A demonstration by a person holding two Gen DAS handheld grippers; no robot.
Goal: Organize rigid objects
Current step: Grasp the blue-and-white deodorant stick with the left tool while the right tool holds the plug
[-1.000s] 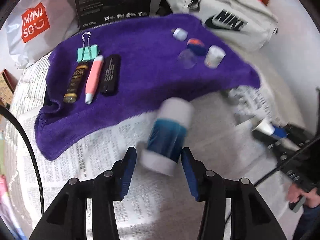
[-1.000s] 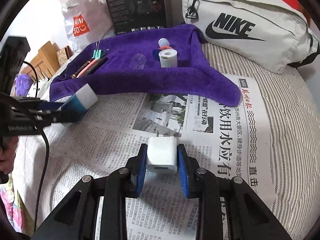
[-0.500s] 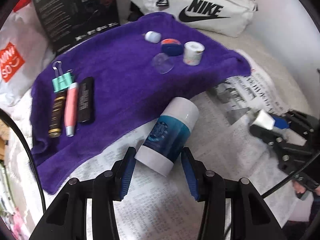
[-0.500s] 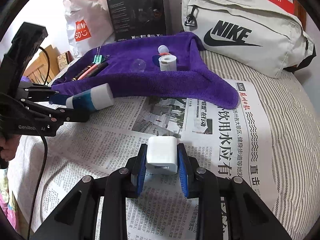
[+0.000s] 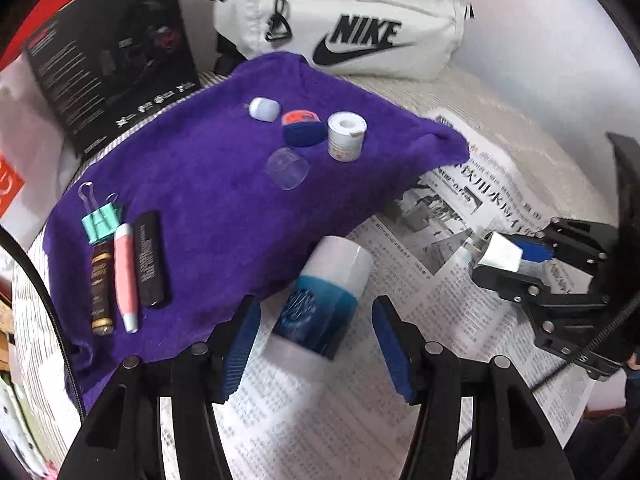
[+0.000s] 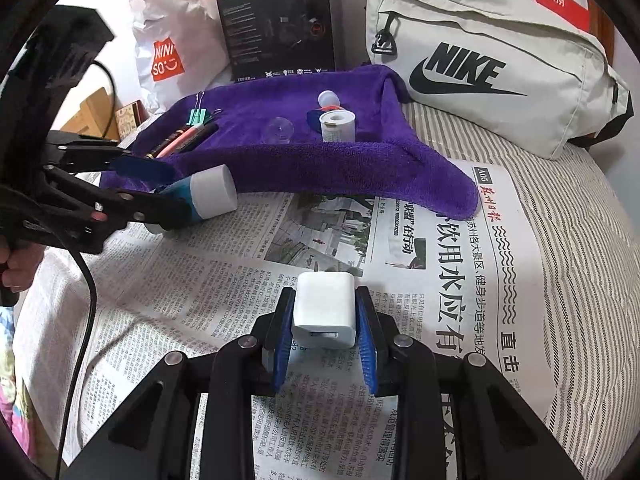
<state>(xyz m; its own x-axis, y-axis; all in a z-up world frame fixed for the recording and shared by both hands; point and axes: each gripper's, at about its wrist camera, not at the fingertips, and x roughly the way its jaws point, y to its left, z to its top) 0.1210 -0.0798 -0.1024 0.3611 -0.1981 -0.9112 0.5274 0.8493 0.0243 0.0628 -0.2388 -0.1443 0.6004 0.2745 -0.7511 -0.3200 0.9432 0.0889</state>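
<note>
My left gripper (image 5: 314, 320) is open, its jaws wide apart on either side of a blue-and-white bottle (image 5: 326, 296) that lies on the newspaper at the front edge of the purple towel (image 5: 208, 184). The bottle also shows in the right wrist view (image 6: 200, 196). My right gripper (image 6: 324, 316) is shut on a white charger cube (image 6: 324, 310) over the newspaper; it also shows in the left wrist view (image 5: 502, 254). On the towel lie a teal binder clip (image 5: 100, 220), a pink pen (image 5: 126, 276), two dark tubes, a white roll (image 5: 346, 134), a clear cap and small caps.
A white Nike bag (image 6: 492, 76) lies at the back right. A black box (image 6: 276, 24) and a Miniso bag (image 6: 164, 56) stand behind the towel. Newspaper (image 6: 280, 264) covers the striped bed in front.
My left gripper has swung left toward the towel and its jaws have opened; the bottle now lies loose between them on the newspaper. My right gripper holds the charger cube in place.
</note>
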